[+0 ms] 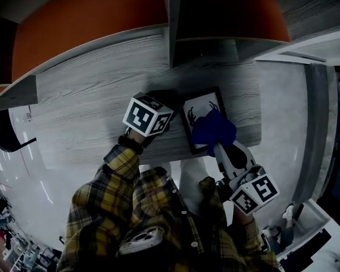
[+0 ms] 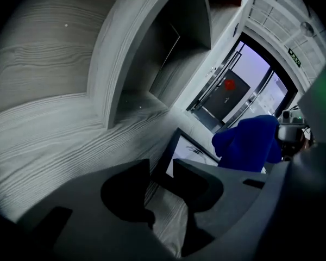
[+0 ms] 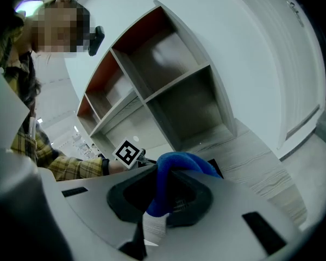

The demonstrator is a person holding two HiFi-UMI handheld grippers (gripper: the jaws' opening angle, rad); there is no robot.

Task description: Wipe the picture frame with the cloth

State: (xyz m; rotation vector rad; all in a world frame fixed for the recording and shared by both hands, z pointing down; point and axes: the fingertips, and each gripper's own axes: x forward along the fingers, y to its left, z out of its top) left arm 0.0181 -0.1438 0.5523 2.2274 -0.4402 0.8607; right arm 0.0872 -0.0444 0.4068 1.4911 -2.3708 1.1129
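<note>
Left tongs (image 2: 162, 170) released, with a corner of the picture frame (image 1: 199, 107) in the gap between their tips; the frame lies flat on the worktop (image 1: 90, 106). Right tongs (image 3: 163, 174) clenched on the blue cloth (image 1: 213, 127), which bulges ahead of their tips over the frame's side nearest them; contact uncertain. For a sound wipe, pinch the frame's border first to stop it sliding. Then draw the cloth across under light pressure, hard tips kept off the picture face.

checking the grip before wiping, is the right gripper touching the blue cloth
Touching. The right gripper view shows the right gripper clamped on the blue cloth.
</note>
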